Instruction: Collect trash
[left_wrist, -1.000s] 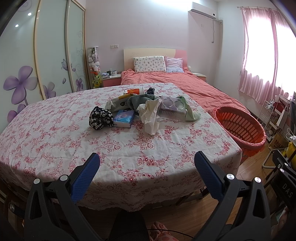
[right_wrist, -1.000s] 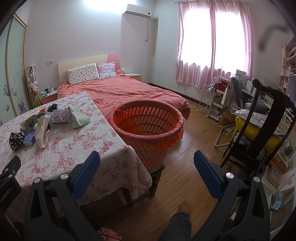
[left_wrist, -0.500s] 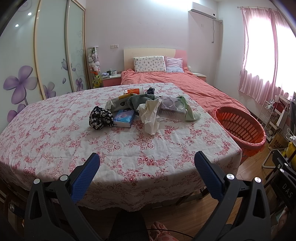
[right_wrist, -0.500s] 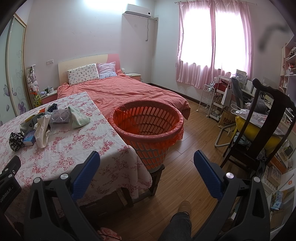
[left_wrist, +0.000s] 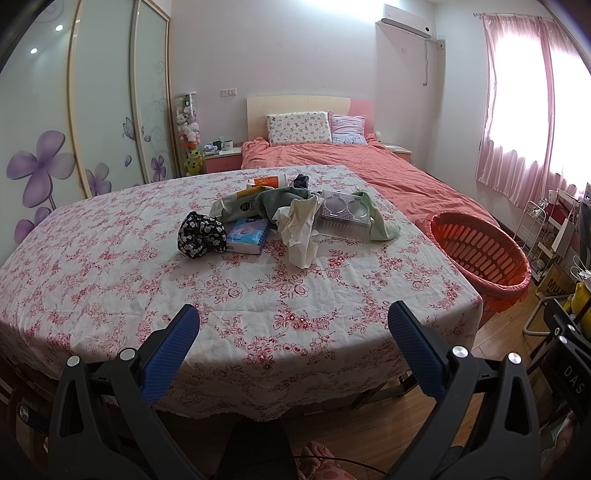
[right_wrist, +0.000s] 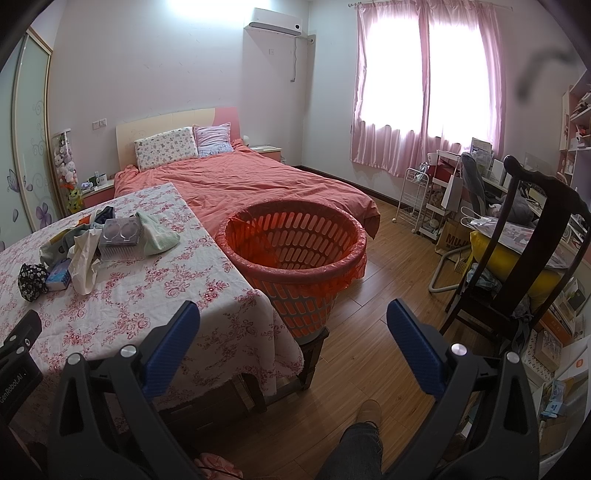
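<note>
- Both hand-held grippers stood with fingers wide apart, holding nothing: the left hand-held gripper (left_wrist: 291, 321) hung over the worktop's (left_wrist: 110, 280) near edge, the right hand-held gripper (right_wrist: 291, 321) over the floor, near the basket (right_wrist: 295, 254).
- Trash lay piled toward the far side of the worktop: a crumpled tissue (left_wrist: 301, 230), a tissue pack (left_wrist: 246, 234), a clear tray (left_wrist: 345, 212), a green cloth (left_wrist: 382, 227), a black floral pouch (left_wrist: 201, 234).
- The orange basket stood just right of the worktop, lined with a red bag.
</note>
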